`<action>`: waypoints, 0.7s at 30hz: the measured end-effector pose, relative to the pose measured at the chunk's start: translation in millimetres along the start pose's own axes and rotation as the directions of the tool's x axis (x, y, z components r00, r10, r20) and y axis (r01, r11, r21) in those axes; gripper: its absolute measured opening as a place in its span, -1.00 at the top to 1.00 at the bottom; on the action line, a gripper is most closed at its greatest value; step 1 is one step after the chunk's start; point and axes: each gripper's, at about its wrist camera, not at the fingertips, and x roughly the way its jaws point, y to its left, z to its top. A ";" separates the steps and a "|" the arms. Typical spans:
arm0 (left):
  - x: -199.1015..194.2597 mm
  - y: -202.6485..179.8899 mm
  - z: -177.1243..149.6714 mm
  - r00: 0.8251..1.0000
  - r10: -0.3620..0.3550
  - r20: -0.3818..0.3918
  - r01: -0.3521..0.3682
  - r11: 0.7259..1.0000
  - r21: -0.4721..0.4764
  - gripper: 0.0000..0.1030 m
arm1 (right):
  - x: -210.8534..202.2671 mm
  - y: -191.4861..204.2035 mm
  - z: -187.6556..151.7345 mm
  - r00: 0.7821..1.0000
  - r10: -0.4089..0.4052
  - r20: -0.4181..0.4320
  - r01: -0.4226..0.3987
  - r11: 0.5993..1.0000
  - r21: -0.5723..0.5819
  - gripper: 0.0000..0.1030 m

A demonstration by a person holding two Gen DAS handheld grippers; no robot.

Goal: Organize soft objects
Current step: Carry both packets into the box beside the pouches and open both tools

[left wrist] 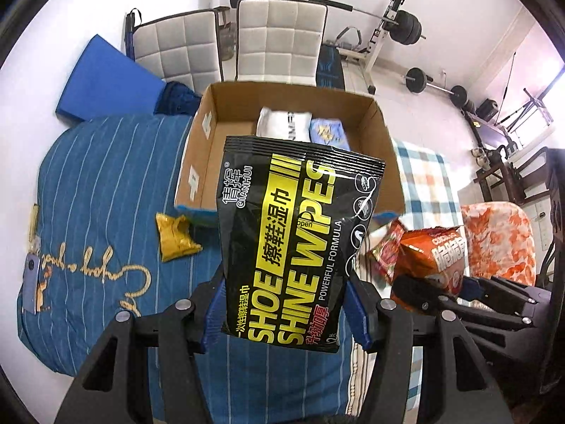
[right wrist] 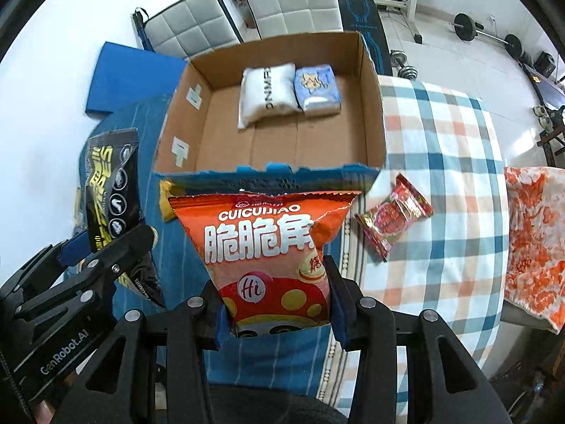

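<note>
Wipes pack [left wrist: 289, 243] hides the box [left wrist: 374, 120] floor; right view shows it.

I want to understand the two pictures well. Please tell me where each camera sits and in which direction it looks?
Left wrist: sits on the left gripper, looks along its fingers past the shoe wipes pack toward the cardboard box; the right gripper shows at right.
Right wrist: sits on the right gripper, looks past the orange snack bag into the same box; the left gripper shows at left.
Shared: box, both packs, red packet.
</note>
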 end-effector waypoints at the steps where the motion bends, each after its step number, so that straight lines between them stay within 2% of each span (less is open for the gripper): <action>1: 0.4 0.2 6.4 1.000 -0.003 0.004 0.003 1.000 0.001 -0.07 | -3.6 1.3 3.6 1.000 0.003 0.003 -0.003 1.000 -0.001 0.10; 7: 8.9 6.2 48.5 0.999 -0.040 -0.017 0.040 0.999 -0.009 -0.07 | -4.9 -0.6 33.7 1.000 0.016 0.023 -0.017 1.000 0.009 0.10; 12: 35.7 21.3 94.1 0.998 -0.031 -0.052 0.029 0.999 -0.045 -0.07 | 12.1 -10.1 75.9 1.000 -0.006 0.028 0.006 0.999 0.032 0.10; 16: 82.2 39.3 127.8 0.990 -0.032 -0.139 0.019 0.995 -0.094 -0.07 | 46.2 -22.5 113.0 0.999 -0.033 -0.017 0.034 0.998 0.060 0.10; 21: 146.5 61.2 165.2 0.973 0.014 -0.232 -0.045 0.991 -0.130 -0.07 | 105.4 -33.3 152.6 0.993 -0.076 -0.095 0.083 0.994 0.078 0.10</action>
